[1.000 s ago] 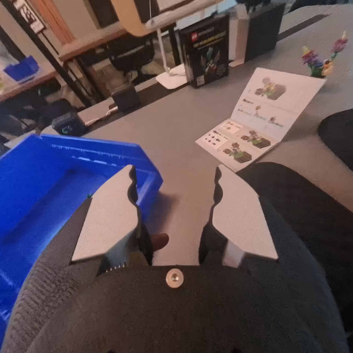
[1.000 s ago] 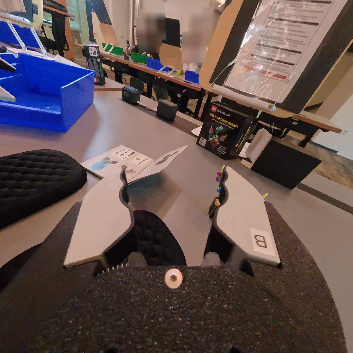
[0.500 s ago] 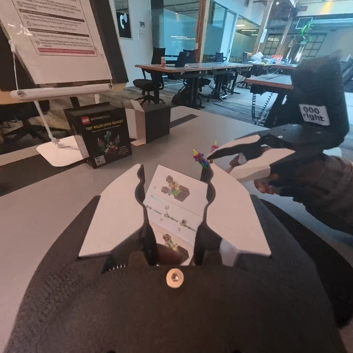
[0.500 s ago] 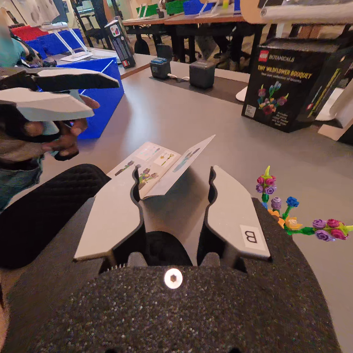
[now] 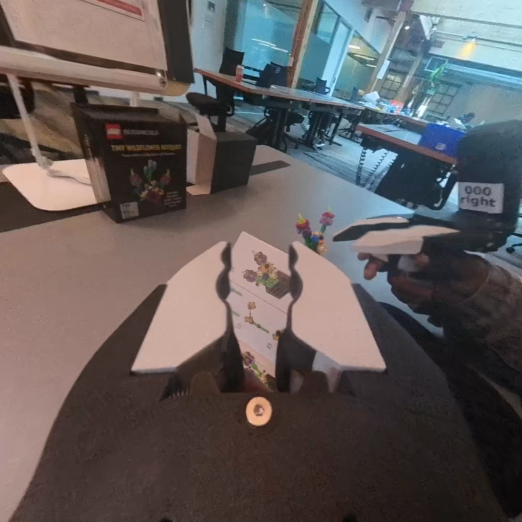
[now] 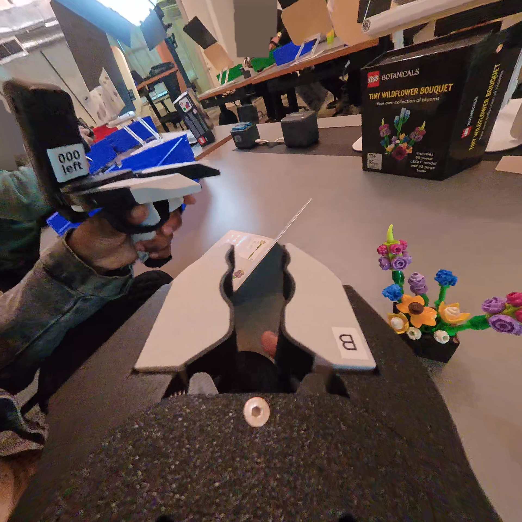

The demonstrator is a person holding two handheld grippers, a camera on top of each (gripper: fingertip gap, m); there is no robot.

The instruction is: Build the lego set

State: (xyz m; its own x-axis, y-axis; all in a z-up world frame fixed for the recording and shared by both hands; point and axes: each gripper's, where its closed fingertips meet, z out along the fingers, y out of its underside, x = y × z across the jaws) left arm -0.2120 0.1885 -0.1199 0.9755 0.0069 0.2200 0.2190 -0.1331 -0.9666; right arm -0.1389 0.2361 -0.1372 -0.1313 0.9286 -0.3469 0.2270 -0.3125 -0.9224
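Both my grippers have swung in toward the middle of the desk [image 5: 84,282] since a moment ago, and the gap on each has narrowed. Left gripper [image 5: 257,251] now hangs over the open instruction booklet [image 5: 262,285], fingers parted only narrowly with nothing between them, just the printed page showing through the slot. Right gripper [image 6: 258,250] is the same deal: a narrow gap, empty, pointed at the booklet's raised page edge [image 6: 293,220], which stands up tilted like a thin sheet.

Fingers on both are flat pale-grey plates with wavy, scalloped inner edges, set in a rough, speckled black foam-looking body with a shiny screw in the middle.

The lego bouquet [image 6: 423,308] sits on the smooth grey desk just to the right of my right gripper, beyond the booklet from the left one [image 5: 313,234]. It stands upright in a small black brick box, long axis vertical, with knobbly plastic blooms in purple, pink, blue, yellow and white on green stems. One stem with purple and pink flowers juts out sideways to the right, nearly level.

Farther back stands the glossy black cardboard lego box [image 6: 421,113], upright, flower picture facing me. Off to the left there's a blue plastic bin [image 6: 158,152] behind my left gripper.
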